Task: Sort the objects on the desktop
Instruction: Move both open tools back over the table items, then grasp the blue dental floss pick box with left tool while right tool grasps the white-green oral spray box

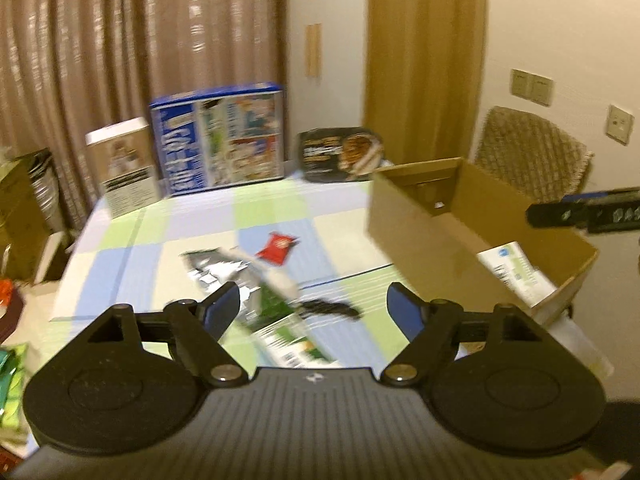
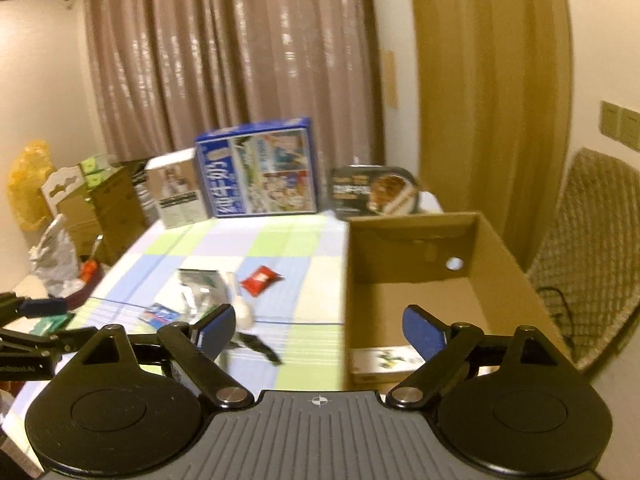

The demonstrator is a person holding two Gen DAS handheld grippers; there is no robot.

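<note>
On the checked tablecloth [image 1: 200,220] lie a red packet [image 1: 277,248], a silver foil pack [image 1: 218,268], a green and white carton [image 1: 286,332] and a thin black object [image 1: 330,308]. My left gripper [image 1: 312,292] hovers open above them, nothing between its fingers. An open cardboard box [image 1: 416,236] stands to the right with a white and green carton [image 1: 516,270] inside. My right gripper [image 2: 318,312] is open and empty near the box's [image 2: 412,240] left wall; a white carton [image 2: 380,360] lies inside. The red packet [image 2: 260,279], a white scoop [image 2: 243,312] and a small blue packet [image 2: 160,314] lie to the left.
At the table's far edge stand a blue printed box [image 1: 220,140], a white box [image 1: 124,168] and a dark food tray pack [image 1: 340,154]. A wicker chair [image 1: 532,152] sits behind the cardboard box. Cluttered cartons [image 2: 104,204] and foil stand left of the table.
</note>
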